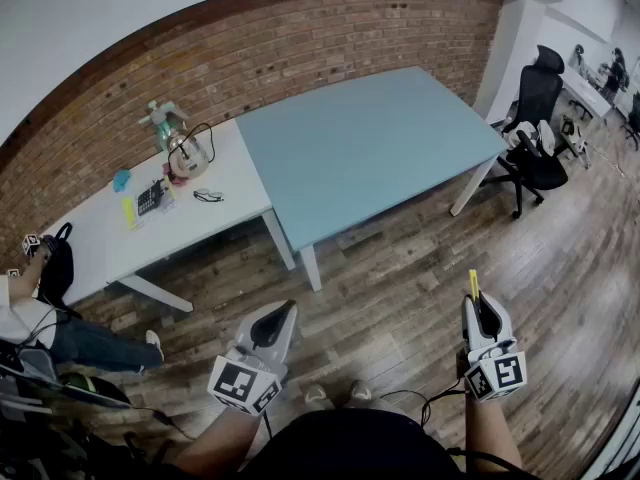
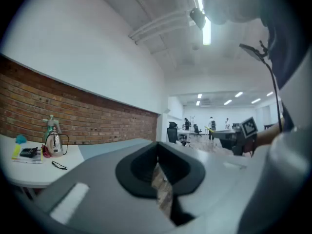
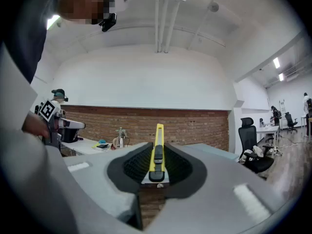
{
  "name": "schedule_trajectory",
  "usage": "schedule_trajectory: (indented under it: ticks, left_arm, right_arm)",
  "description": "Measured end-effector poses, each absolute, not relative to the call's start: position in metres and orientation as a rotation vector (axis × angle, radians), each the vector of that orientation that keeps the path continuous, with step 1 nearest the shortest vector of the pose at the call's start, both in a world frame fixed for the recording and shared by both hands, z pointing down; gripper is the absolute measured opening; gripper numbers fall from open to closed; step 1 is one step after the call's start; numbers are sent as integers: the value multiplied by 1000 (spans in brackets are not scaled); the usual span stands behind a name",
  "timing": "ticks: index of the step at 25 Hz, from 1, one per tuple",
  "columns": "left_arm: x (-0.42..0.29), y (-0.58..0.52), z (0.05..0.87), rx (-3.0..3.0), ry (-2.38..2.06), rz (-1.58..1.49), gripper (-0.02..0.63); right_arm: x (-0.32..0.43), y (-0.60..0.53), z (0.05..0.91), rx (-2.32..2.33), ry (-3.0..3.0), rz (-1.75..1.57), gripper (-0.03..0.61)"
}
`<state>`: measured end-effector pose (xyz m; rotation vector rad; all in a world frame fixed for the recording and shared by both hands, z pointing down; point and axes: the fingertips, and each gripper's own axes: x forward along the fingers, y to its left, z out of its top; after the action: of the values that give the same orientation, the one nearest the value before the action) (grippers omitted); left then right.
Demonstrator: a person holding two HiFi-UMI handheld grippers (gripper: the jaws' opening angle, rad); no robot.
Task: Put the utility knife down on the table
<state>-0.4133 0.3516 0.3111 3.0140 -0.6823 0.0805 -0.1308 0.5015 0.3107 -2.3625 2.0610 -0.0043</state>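
Note:
A yellow utility knife (image 3: pixel 158 150) with a black slider stands between the jaws of my right gripper (image 3: pixel 157 156), which is shut on it; its tip sticks out past the jaws. In the head view the right gripper (image 1: pixel 480 313) hovers over the wooden floor, with the utility knife (image 1: pixel 473 283) pointing toward the light blue table (image 1: pixel 370 143). My left gripper (image 1: pixel 282 318) hangs at the lower left, jaws together with nothing in them. In the left gripper view the left gripper (image 2: pixel 157 167) is shut and empty.
A white table (image 1: pixel 150 228) adjoins the blue one and carries a kettle (image 1: pixel 186 154), a spray bottle, glasses and small items. A brick wall runs behind both. Black office chairs (image 1: pixel 532 118) stand to the right. A seated person (image 1: pixel 40 318) is at the far left.

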Motion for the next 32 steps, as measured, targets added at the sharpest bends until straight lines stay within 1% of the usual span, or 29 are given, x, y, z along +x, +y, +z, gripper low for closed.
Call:
schedule_trajectory:
  ticks: [13,18,32]
  left_arm:
    - [-382,381,302,3032,-681,101,-5]
    - [-364,394,299,3056,-693,95,-6]
    - [-303,374,312,3069,-557,169,-5]
  right_arm:
    - [-108,525,319,-2318,2087,-27,74]
    - [-97,533,316,-2271,2122,19,74]
    - [-53,519,333,-2347,2049,-55,74]
